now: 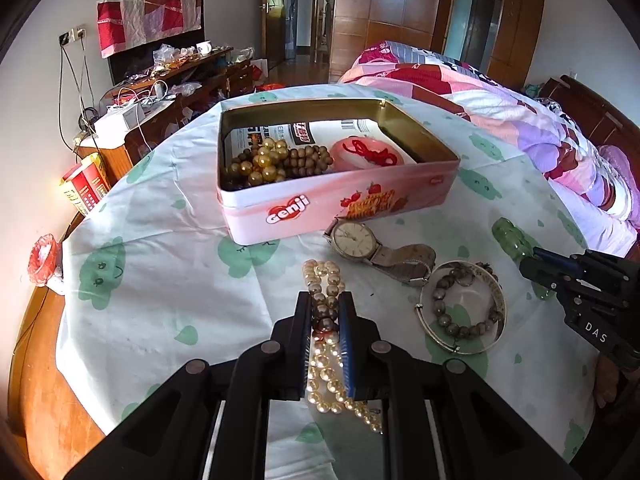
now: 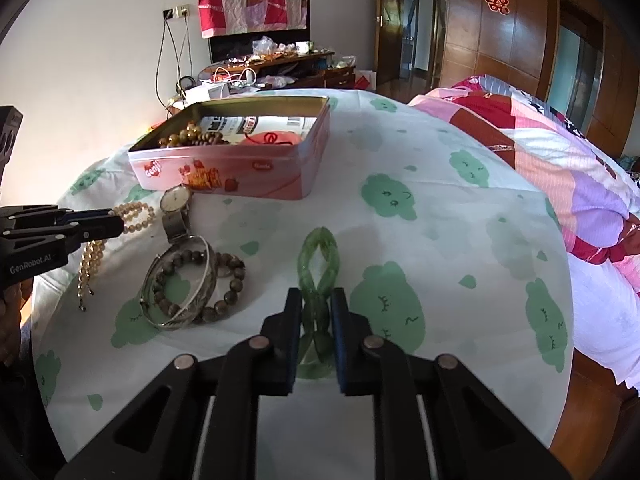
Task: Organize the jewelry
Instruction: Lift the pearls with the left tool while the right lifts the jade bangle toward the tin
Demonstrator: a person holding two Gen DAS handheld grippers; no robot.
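A pink Genji tin (image 1: 280,216) stands open on the table, holding gold and brown beads (image 1: 264,160) and a pink item with red cord (image 1: 368,152). My left gripper (image 1: 326,300) is shut on a cream pearl necklace (image 1: 324,276) lying in front of the tin. My right gripper (image 2: 316,296) is shut on a green jade bracelet (image 2: 318,260), squeezed into a figure eight on the cloth. A wristwatch (image 1: 356,240), a silver bangle (image 1: 464,308) and a dark bead bracelet (image 1: 452,320) lie between the grippers. The tin also shows in the right wrist view (image 2: 240,172).
The round table is covered by a white cloth with green prints (image 2: 400,200). A bed with a pink quilt (image 1: 520,112) lies at the right. A cluttered wooden dresser (image 1: 168,88) stands behind left. The wooden table edge (image 1: 36,360) shows at the left.
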